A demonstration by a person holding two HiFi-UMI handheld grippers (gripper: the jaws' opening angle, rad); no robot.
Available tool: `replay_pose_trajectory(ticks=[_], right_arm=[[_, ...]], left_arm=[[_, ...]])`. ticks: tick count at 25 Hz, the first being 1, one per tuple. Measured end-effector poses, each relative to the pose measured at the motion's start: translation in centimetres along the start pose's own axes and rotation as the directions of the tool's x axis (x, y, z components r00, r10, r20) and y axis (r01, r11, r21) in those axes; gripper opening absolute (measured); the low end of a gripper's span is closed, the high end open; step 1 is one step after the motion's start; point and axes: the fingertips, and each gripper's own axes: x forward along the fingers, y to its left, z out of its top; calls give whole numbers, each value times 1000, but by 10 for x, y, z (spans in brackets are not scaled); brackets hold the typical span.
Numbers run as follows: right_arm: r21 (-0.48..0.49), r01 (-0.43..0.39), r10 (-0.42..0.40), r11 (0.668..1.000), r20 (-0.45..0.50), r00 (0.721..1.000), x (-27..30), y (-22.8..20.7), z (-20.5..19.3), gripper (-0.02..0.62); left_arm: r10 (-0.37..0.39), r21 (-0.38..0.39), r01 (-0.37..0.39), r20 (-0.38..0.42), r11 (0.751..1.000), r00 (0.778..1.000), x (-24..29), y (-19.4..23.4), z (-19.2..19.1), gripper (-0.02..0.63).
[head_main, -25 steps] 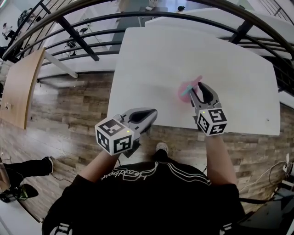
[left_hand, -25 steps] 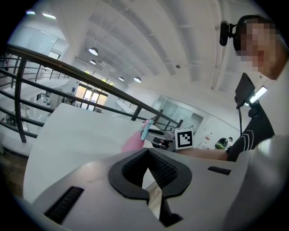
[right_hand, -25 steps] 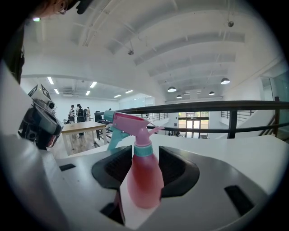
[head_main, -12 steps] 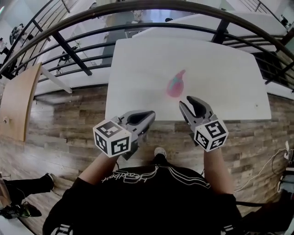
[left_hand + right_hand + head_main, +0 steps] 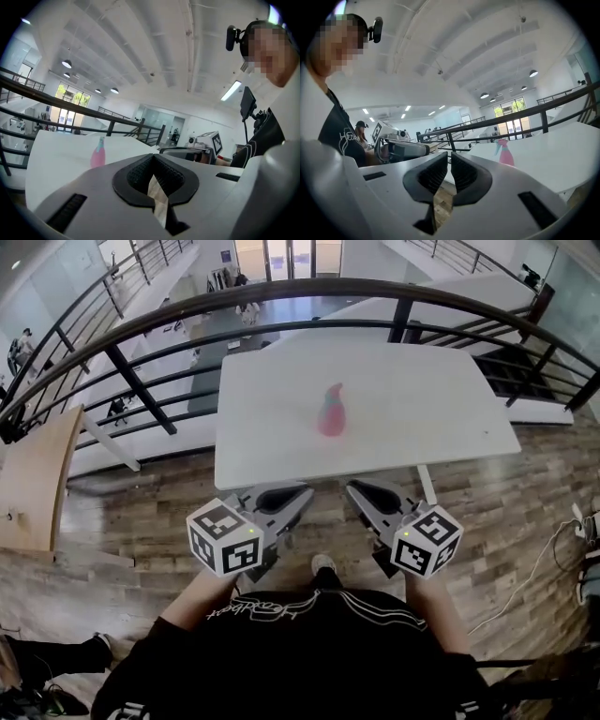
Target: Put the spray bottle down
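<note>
A pink spray bottle (image 5: 331, 412) with a teal head stands upright and alone near the middle of the white table (image 5: 422, 399). It also shows in the left gripper view (image 5: 98, 153) and the right gripper view (image 5: 504, 152), well away from both. My left gripper (image 5: 305, 491) is shut and empty, held off the table's near edge by my body. My right gripper (image 5: 354, 487) hovers beside it, its jaws closing to a thin slit (image 5: 449, 155) with nothing between them.
A black metal railing (image 5: 281, 296) curves round the far side of the table, with a lower floor beyond. Wooden flooring (image 5: 141, 521) lies under both grippers. A wooden board (image 5: 37, 474) stands at the left, and a cable (image 5: 548, 563) trails at the right.
Both grippers have drawn back from the table toward my body and risen. The right gripper's open jaws left the bottle and have come nearly together. The bottle stays standing on the table.
</note>
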Motion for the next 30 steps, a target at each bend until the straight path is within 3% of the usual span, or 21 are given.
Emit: replay_pose_trajectory(ticks=[9,30], right_arm=[[-22,8,-8,1000,12,1000,-45,55,-13,29],[-48,17,-17,999,14,1000,-42,64,-6,18]], left_arm=[[-34,32,34,13,999,999,-26,-60,-12,8],[-46,48,44,36,998,998,-34,-65,-4,8]])
